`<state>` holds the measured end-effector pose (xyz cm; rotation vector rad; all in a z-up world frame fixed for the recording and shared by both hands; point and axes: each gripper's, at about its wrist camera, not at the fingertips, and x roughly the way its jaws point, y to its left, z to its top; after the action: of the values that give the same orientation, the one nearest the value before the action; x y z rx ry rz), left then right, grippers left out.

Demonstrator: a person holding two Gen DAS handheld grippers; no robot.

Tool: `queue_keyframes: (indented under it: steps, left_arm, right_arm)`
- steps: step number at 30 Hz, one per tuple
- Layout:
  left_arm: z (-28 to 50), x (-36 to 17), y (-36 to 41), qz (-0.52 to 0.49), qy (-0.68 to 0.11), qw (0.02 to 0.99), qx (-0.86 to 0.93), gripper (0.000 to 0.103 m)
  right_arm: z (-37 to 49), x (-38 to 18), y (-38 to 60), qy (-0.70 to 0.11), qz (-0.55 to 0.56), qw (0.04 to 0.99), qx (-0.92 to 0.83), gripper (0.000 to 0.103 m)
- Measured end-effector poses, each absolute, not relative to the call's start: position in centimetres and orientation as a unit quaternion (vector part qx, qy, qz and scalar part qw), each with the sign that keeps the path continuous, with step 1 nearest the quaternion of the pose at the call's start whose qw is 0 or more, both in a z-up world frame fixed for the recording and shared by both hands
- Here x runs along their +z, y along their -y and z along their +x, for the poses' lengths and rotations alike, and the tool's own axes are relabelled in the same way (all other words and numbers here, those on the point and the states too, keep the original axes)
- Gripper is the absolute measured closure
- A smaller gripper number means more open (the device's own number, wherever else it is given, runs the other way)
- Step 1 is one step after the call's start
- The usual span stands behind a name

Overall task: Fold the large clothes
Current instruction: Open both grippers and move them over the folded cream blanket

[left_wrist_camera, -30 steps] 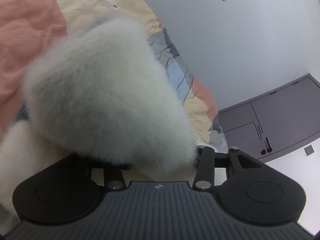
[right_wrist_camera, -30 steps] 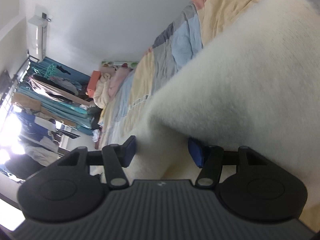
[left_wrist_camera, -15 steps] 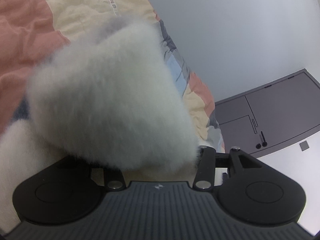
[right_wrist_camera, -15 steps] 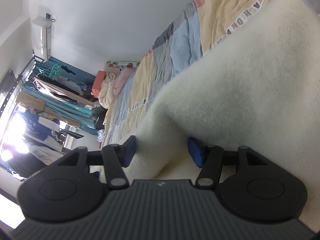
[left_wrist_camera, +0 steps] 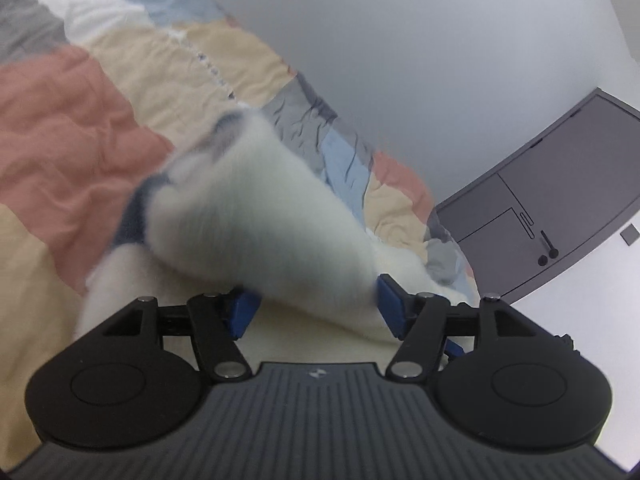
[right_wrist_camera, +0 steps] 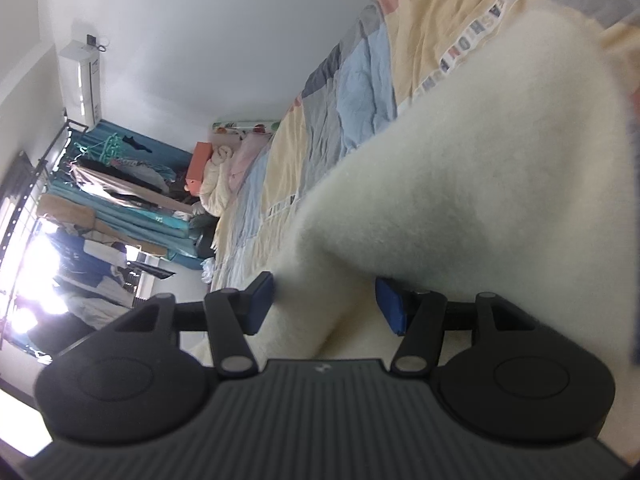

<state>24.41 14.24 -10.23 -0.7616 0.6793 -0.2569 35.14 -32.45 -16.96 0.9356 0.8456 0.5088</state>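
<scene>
Up close my left gripper [left_wrist_camera: 310, 304] is spreading its jaws, with a fold of the fluffy white sweater [left_wrist_camera: 256, 216] between the blue pads but slipping loose. My right gripper [right_wrist_camera: 324, 300] has more sweater bunched between its pads; can't tell if it's really pinching. Farther out, the sweater drapes over the patchwork quilt [left_wrist_camera: 72, 120] on the bed.

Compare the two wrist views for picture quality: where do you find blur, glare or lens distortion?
Left wrist view: the fluffy white garment is motion-blurred, and the grey cabinet bows with fisheye curvature. Right wrist view: the window at the left edge is blown out by glare; the garment's far edge is smeared.
</scene>
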Motion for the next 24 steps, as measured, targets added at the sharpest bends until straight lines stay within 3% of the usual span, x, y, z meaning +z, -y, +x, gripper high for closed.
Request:
queue_keyframes:
  steps: [8,24]
  left_arm:
    - [22.4,-7.1,-10.6,-0.202,-0.264,0.940,-0.083,0.034]
    - [29.7,-11.4,-9.0,-0.114,-0.281,0.953,-0.022,0.034]
  right_arm:
    - [31.9,-13.3,32.0,-0.357,0.306,0.859,0.203,0.040]
    - [33.3,-12.5,27.0,-0.307,0.089,0.933,0.169,0.040]
